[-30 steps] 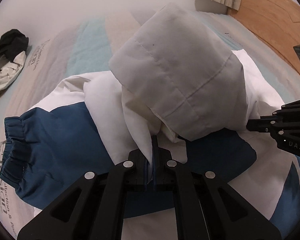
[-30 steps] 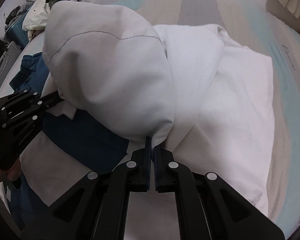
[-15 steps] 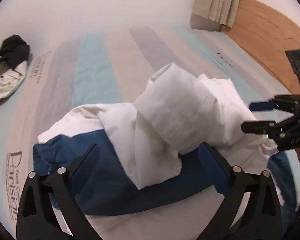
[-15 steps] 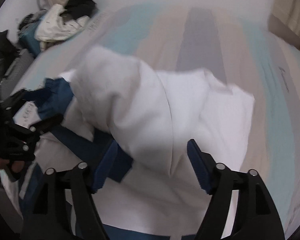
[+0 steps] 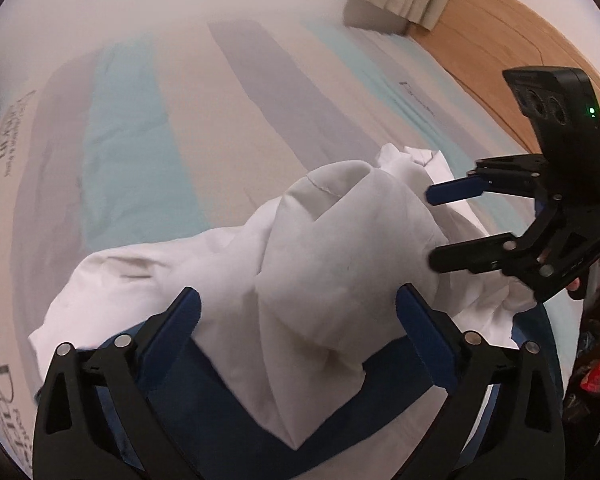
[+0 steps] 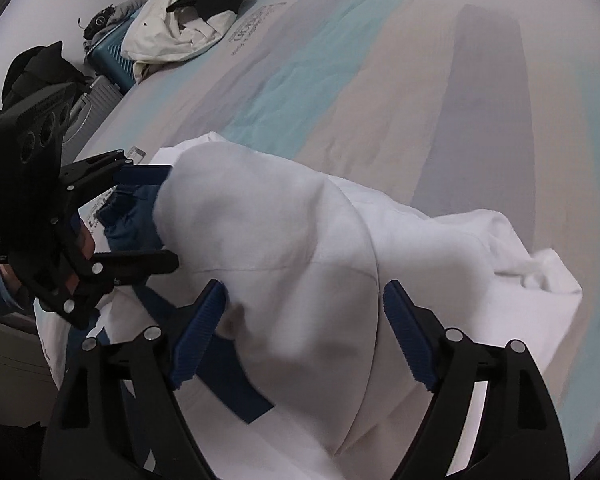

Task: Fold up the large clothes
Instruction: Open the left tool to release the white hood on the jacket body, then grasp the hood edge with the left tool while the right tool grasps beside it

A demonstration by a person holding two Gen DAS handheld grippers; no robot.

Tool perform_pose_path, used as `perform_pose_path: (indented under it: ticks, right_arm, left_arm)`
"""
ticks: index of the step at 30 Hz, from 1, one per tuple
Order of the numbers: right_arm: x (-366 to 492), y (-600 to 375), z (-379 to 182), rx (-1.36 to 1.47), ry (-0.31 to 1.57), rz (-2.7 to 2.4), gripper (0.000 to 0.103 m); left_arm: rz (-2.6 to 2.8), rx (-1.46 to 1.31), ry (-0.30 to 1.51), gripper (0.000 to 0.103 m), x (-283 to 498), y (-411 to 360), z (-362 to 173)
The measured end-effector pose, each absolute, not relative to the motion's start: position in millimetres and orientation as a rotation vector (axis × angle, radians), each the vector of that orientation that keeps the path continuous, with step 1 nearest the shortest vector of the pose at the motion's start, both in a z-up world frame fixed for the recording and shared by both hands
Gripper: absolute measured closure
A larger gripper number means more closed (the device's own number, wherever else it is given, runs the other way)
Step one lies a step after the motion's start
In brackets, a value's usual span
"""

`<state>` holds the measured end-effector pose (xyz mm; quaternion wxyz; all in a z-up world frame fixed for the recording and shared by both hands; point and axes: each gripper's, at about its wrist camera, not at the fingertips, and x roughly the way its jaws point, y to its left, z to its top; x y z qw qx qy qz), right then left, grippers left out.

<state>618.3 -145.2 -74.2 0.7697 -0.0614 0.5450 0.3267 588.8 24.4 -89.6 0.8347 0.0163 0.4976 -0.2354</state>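
Garment: the white and navy-blue hooded jacket of thin fabric point(image 5: 300, 280) lies bunched on the striped bedsheet in pale blue, beige and grey point(image 5: 148, 128), near the close edge of the bed; its white hood stands up as a soft hump in the middle.
Left gripper: the left gripper point(image 5: 296, 332) has its blue-padded fingers point(image 5: 172, 332) spread wide on either side of the hump, gripping nothing.
Right gripper: the right gripper point(image 6: 304, 332) is likewise spread, straddling the hood from the other side and clasping no cloth.
Step in hand: judged from the loose heap, the hood wants laying flat onto the body before any further fold.
How to do it well: each gripper should take a single layer at the hood's rim, one near each corner, and draw outward so the hump collapses evenly; a pinch through several layers would drag the navy panel point(image 6: 236, 384) underneath along with it.
Risk: thin cloth slips easily, so a shallow bite may let go mid-pull.
Surroundings: a heap of black and cream clothes point(image 6: 184, 28) lies at the far left, well apart.
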Motion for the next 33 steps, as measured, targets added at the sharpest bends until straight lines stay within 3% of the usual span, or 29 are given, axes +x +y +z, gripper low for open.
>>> perform_pose_path:
  ticks: [3, 5, 7, 10, 14, 22, 33]
  right_arm:
    - [627, -144, -86, -0.11, 1.213, 0.709, 0.025]
    - [630, -142, -91, -0.085, 1.232, 0.715, 0.031]
    - [630, -139, -94, -0.086, 1.241, 0.726, 0.054]
    - [626, -137, -93, -0.098, 1.243, 0.741, 0.081]
    - [612, -135, -80, -0.092, 1.211, 0.733, 0.089]
    - [550, -130, -49, -0.17, 1.088, 0.703, 0.089]
    - [476, -131, -66, -0.216, 1.096, 0.661, 0.089]
  left_arm:
    - [-0.516, 0.029, 1.072, 0.029, 596, 20, -94]
    - [-0.514, 0.02, 1.088, 0.046, 599, 18, -97]
    - [-0.51, 0.015, 1.093, 0.057, 599, 16, -99]
    - [-0.505, 0.014, 1.077, 0.074, 592, 16, -95]
    - [-0.483, 0.01, 1.036, 0.09, 577, 16, -83]
    - [-0.433, 0.008, 0.963, 0.094, 529, 10, -58]
    - [-0.396, -0.012, 0.978, 0.094, 460, -6, -72]
